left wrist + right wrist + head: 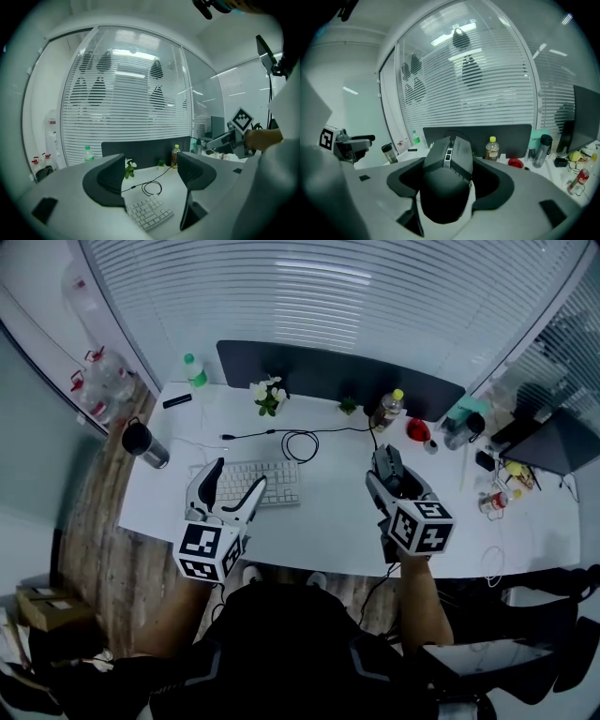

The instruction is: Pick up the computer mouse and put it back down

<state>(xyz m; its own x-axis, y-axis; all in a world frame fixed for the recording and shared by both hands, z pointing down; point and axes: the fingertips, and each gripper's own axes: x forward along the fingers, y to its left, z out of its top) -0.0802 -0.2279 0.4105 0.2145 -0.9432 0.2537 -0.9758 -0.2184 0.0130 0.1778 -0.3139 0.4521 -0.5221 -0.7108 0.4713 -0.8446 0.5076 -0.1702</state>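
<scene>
The black computer mouse (447, 183) sits between the jaws of my right gripper (388, 472), whose pads press on its two sides. In the head view the mouse (385, 457) is at the right middle of the white desk (328, 526), and its black cable (300, 441) loops off to the left. I cannot tell whether the mouse touches the desk. My left gripper (238, 476) is open over the white keyboard (267, 482), with nothing between its fingers. The keyboard (149, 213) shows below that gripper's jaws.
A dark partition (328, 371) runs along the desk's back edge. In front of it stand a green-capped bottle (195, 371), a small plant (269, 395) and a yellow-capped bottle (389, 409). A steel tumbler (141, 442) is at the left corner. Clutter fills the right end (497, 484).
</scene>
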